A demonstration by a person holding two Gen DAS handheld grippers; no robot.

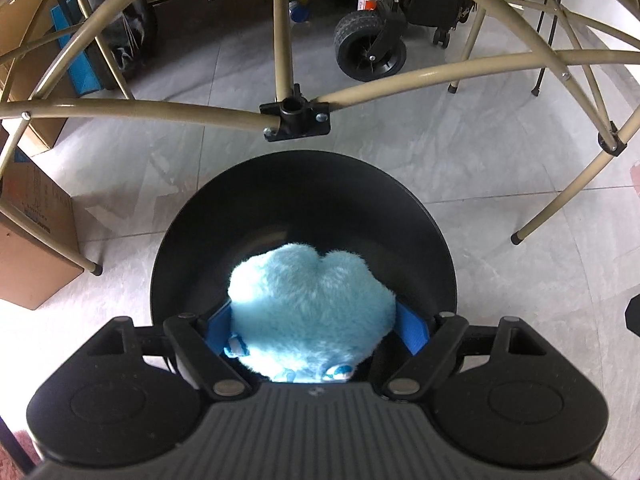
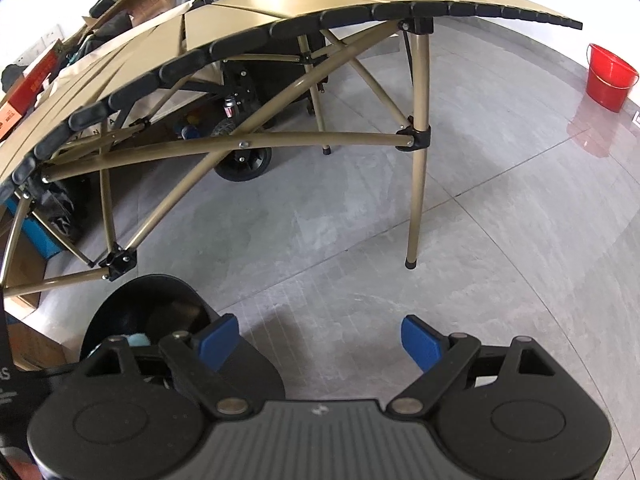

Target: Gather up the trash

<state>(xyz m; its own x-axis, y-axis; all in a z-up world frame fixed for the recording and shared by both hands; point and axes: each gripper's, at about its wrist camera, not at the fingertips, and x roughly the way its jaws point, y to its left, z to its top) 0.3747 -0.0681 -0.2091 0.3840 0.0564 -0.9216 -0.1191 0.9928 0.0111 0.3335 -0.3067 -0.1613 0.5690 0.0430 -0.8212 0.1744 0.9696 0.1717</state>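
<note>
A fluffy light-blue plush toy (image 1: 308,304) sits between the blue pads (image 1: 414,332) of my left gripper (image 1: 314,316), which is shut on it from both sides. It hangs directly over the mouth of a round black bin (image 1: 304,196) standing on the grey tiled floor. In the right wrist view the same bin (image 2: 132,304) is at the lower left, with a sliver of the plush (image 2: 138,338) showing behind my fingers. My right gripper (image 2: 318,330) is open over bare floor to the right of the bin, with nothing between its fingers.
A tan folding table (image 2: 304,4) stands just beyond the bin, its crossbars (image 1: 120,110) and legs (image 2: 416,200) close by. Cardboard boxes (image 1: 32,248) sit to the left, a cart wheel (image 1: 370,46) behind, and a red bucket (image 2: 610,76) at the far right.
</note>
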